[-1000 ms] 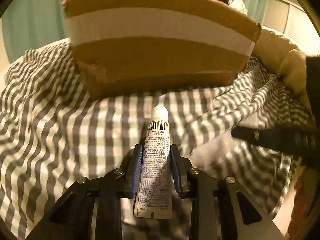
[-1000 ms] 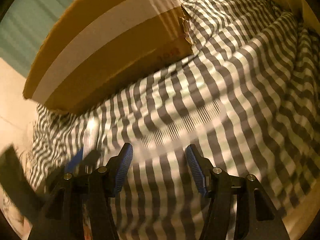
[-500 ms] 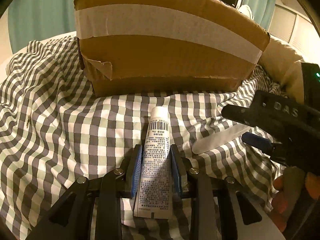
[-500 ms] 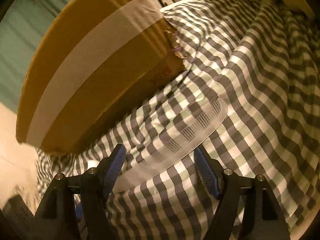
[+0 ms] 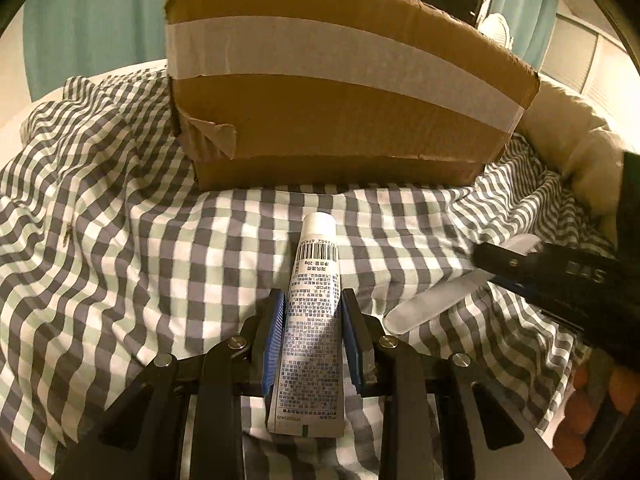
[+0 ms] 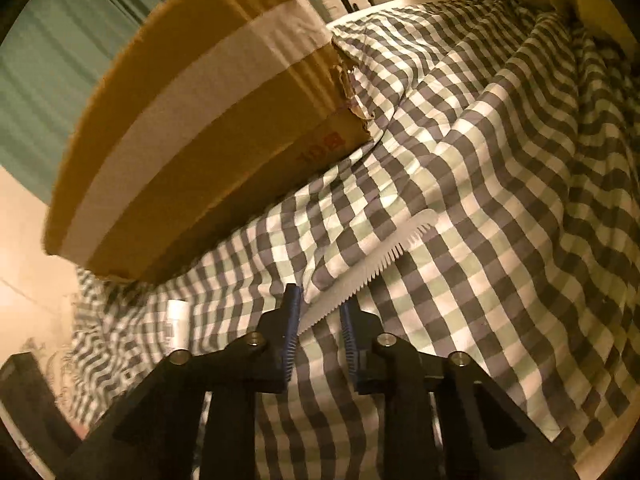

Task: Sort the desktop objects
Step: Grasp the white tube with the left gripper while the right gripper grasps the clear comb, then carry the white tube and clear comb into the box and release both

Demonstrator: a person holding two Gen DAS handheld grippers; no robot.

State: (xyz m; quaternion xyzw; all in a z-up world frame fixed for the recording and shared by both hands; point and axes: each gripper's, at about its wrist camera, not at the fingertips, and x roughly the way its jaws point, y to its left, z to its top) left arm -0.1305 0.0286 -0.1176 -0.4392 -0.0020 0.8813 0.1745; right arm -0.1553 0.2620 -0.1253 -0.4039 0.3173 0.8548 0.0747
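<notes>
My left gripper (image 5: 312, 300) is shut on a white tube (image 5: 314, 312) with printed text and a barcode, its cap pointing at the cardboard box (image 5: 336, 92). A white comb (image 6: 372, 268) lies on the checked cloth (image 6: 500, 200). My right gripper (image 6: 320, 300) has closed around the comb's near end. The comb (image 5: 440, 296) and the right gripper (image 5: 560, 280) also show at the right of the left wrist view. The tube (image 6: 176, 324) shows at the left of the right wrist view.
The taped cardboard box (image 6: 200, 128) stands on the checked cloth (image 5: 120, 240) just beyond both grippers. A cream cushion (image 5: 572, 140) lies at the right. Teal curtains (image 5: 92, 20) hang behind.
My right gripper has moved up to the comb and closed its jaws from wide open onto the comb's near end. My left gripper still holds the tube, with little movement.
</notes>
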